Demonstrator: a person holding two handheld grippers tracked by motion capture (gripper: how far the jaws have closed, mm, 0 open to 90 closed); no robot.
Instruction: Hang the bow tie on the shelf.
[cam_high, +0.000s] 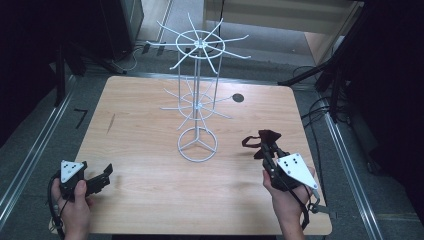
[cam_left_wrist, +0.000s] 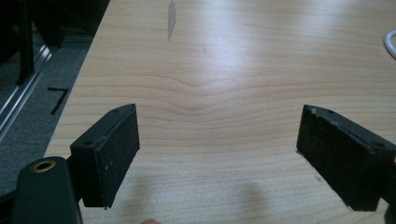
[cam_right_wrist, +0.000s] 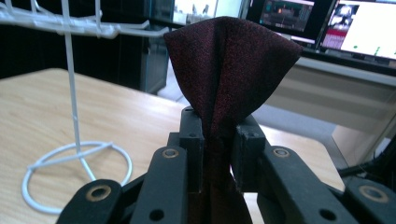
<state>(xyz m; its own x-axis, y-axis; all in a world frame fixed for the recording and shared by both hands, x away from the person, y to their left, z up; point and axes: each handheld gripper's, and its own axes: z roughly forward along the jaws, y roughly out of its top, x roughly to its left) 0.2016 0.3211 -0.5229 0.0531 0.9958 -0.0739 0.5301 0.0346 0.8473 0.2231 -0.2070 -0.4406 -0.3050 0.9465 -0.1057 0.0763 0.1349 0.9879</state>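
Note:
A dark red bow tie (cam_right_wrist: 229, 65) fans out above my right gripper (cam_right_wrist: 217, 140), whose jaws are shut on its middle. In the high view the right gripper (cam_high: 266, 146) holds the bow tie (cam_high: 260, 138) just above the table, right of the rack's base. The white wire display rack (cam_high: 199, 95) stands upright at the table's centre, with spoke arms on two tiers and a ring base (cam_high: 198, 145). My left gripper (cam_high: 103, 175) rests at the table's front left corner. Its jaws stand wide apart over bare wood, with black pads (cam_left_wrist: 116, 149) facing each other and nothing between them.
The wooden table (cam_high: 150, 175) has a small dark round hole (cam_high: 238, 98) at the back right. A dark streak (cam_left_wrist: 171, 18) marks the wood ahead of the left gripper. Floor rails and cables run along both sides. Monitors (cam_right_wrist: 359, 28) glow behind the right gripper.

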